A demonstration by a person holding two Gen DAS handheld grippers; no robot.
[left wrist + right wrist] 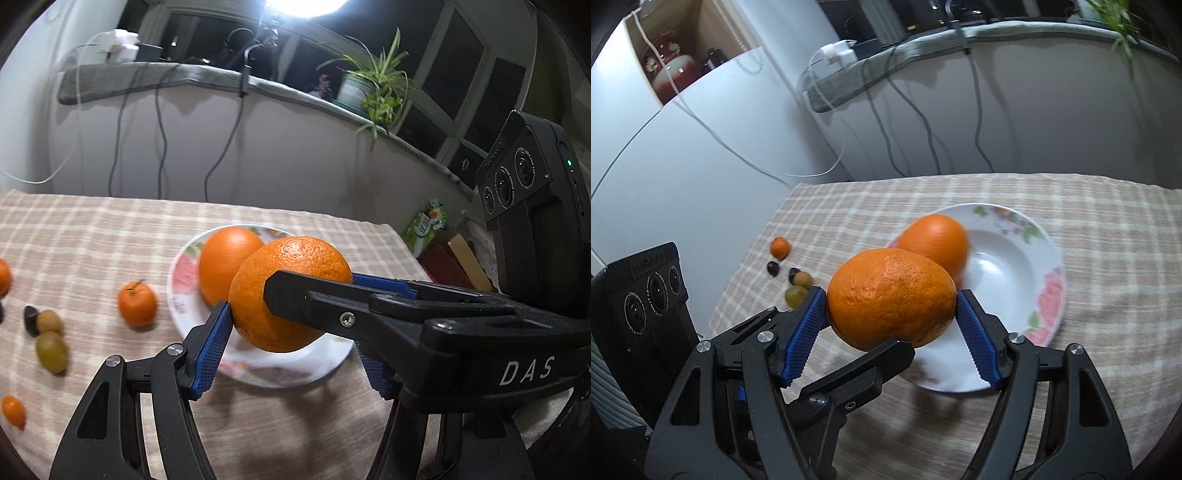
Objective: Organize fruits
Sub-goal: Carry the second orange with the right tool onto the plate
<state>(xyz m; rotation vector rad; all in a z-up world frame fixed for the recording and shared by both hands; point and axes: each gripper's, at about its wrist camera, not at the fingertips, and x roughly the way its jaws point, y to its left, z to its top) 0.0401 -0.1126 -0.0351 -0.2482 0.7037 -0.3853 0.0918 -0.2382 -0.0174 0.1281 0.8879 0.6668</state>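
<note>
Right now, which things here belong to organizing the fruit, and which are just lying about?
Job: held orange, plated orange, floral plate, mandarin, green grapes, kumquat.
Lying about: spider plant, hanging cables, green carton.

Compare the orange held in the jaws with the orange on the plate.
The rough-skinned, pebbled orange hangs in the air, clamped by both the right gripper and the left gripper; the smooth, glossy orange rests in the white floral plate, untouched. The held one looks dimpled and matte, the plated one sleek and shiny. Both are large, round and bright orange.
</note>
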